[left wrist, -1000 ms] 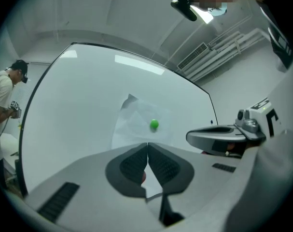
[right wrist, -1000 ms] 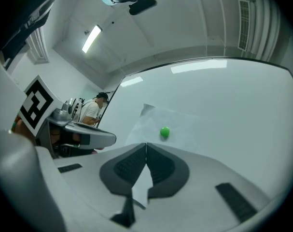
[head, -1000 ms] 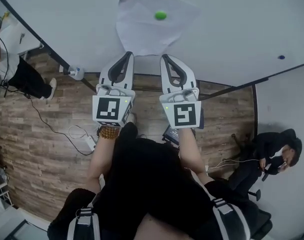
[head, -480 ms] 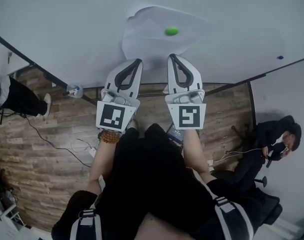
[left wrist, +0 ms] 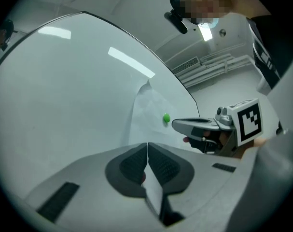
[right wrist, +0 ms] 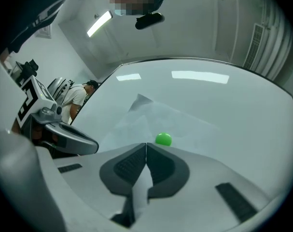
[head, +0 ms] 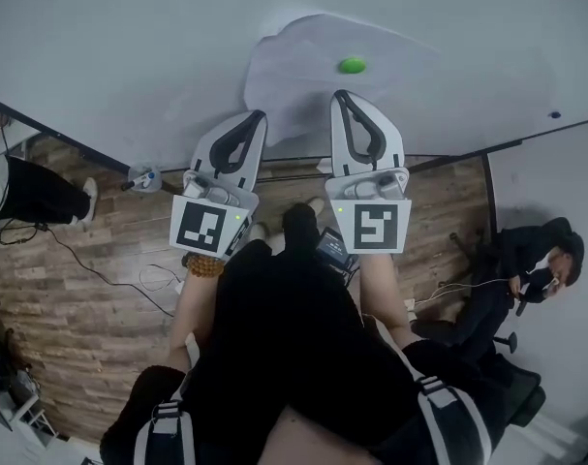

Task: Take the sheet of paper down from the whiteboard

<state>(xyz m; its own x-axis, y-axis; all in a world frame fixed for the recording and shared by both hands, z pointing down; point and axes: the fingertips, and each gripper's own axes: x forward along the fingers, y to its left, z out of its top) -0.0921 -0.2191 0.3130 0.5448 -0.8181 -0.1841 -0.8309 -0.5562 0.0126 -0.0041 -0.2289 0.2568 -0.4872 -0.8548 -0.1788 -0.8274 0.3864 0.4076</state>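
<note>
Progress looks nil so far: judging by how things lie, the approach is under way and every real step is left.

Head view: the sheet of paper [head: 395, 80] hangs on the whiteboard [head: 119, 46] at the upper middle of the frame, held by a green magnet [head: 352, 65] near its centre. Its edges are wavy but none has come away. The left tongs [head: 257, 116] and right tongs [head: 340, 96] rise side by side from the lower middle, with their tips over the sheet's lower edge. Whether either tip touches the paper cannot be told from here.

Left gripper view: the left tongs [left wrist: 147, 144] are pressed fully together with nothing between the pads. The sheet [left wrist: 147, 111] lies on the board beyond the tips, at centre frame. The magnet [left wrist: 166, 118] sits just right of it, beside the tip of the right tongs.

Right gripper view: the right tongs [right wrist: 146, 144] are likewise closed tight and empty. The magnet [right wrist: 163, 139] appears just above and to the right of their tips, and the sheet [right wrist: 136, 120] spreads up and to the left.

Left to do, as a judgement: open a pair of tongs, free the magnet or grip an edge, and lift the sheet off the board.
</note>
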